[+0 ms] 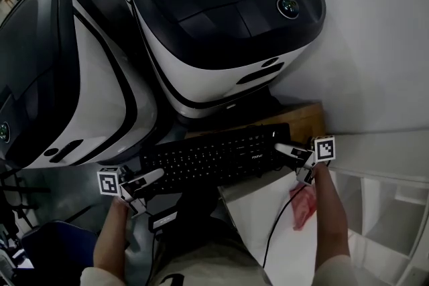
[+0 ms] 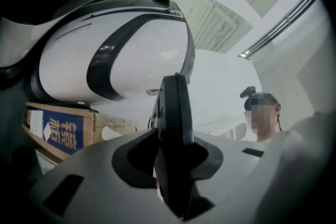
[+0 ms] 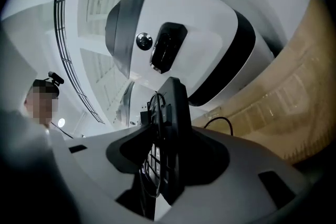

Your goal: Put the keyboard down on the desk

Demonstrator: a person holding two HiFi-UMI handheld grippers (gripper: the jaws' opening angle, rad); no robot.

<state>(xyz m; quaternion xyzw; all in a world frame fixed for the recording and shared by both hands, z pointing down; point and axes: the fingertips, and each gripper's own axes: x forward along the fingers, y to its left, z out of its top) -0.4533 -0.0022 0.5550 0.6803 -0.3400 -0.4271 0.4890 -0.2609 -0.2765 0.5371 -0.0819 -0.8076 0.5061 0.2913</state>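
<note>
Left gripper (image 1: 155,176) and right gripper (image 1: 282,149) are clamping opposite ends of a flat, matte black keyboard (image 1: 214,159), its white logo (image 1: 253,157) unreadable.

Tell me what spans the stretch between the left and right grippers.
The black keyboard, its ends held by the left gripper and the right gripper, as the head view shows.

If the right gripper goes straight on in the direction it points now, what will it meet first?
The keyboard: its end already sits between the jaws of the right gripper, which grip it. Past the keyboard it would probably meet the white and black machine, though depth is unclear.
</note>
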